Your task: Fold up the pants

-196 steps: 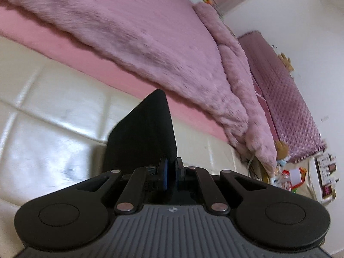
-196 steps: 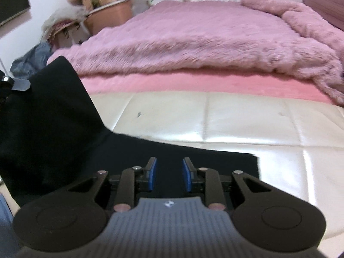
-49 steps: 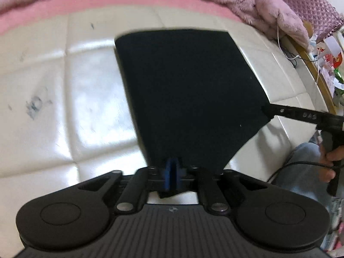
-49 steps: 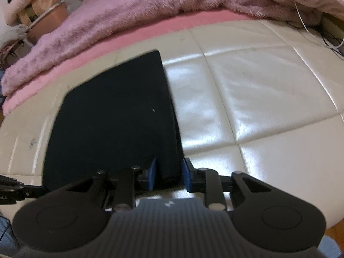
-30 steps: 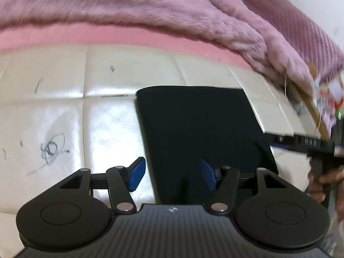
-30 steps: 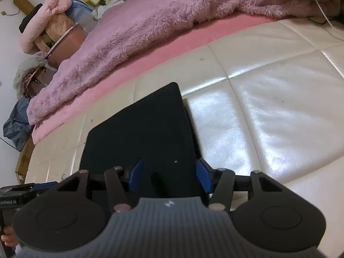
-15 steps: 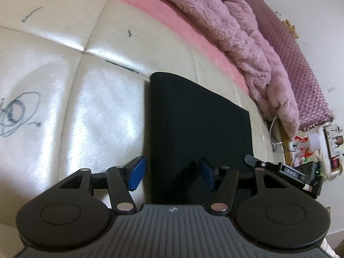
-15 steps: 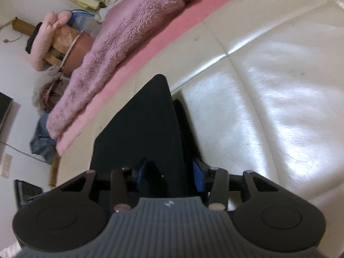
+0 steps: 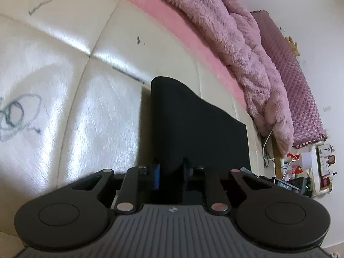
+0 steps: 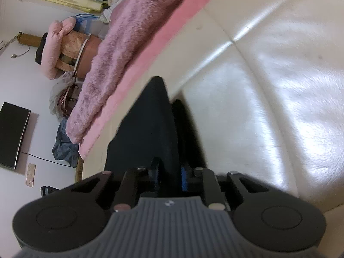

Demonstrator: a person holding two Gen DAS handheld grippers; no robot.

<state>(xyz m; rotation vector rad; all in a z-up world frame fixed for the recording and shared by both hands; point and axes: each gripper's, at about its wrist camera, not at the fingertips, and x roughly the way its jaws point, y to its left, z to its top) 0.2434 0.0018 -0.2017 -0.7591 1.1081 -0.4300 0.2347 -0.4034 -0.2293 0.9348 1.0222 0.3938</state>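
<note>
The black pants (image 9: 193,126) lie folded on the cream leather bench (image 9: 64,107). My left gripper (image 9: 171,172) is shut on their near edge, and the cloth rises from the bench between the blue pads. In the right wrist view my right gripper (image 10: 169,174) is shut on the pants (image 10: 150,124) at their other near corner, and the cloth stands up in a peak in front of it. The other gripper's body (image 9: 281,185) shows at the right of the left wrist view.
A fluffy pink blanket (image 9: 236,43) covers the bed beyond the bench. A quilted purple headboard (image 9: 301,86) and a cluttered bedside table (image 9: 311,163) are at the right. In the right wrist view a black screen (image 10: 13,135), bags and a pink cushion (image 10: 56,49) stand at the left.
Both grippers were open around the near edge of the pants. They have closed on the cloth and lifted it, so the fabric now rises from the bench.
</note>
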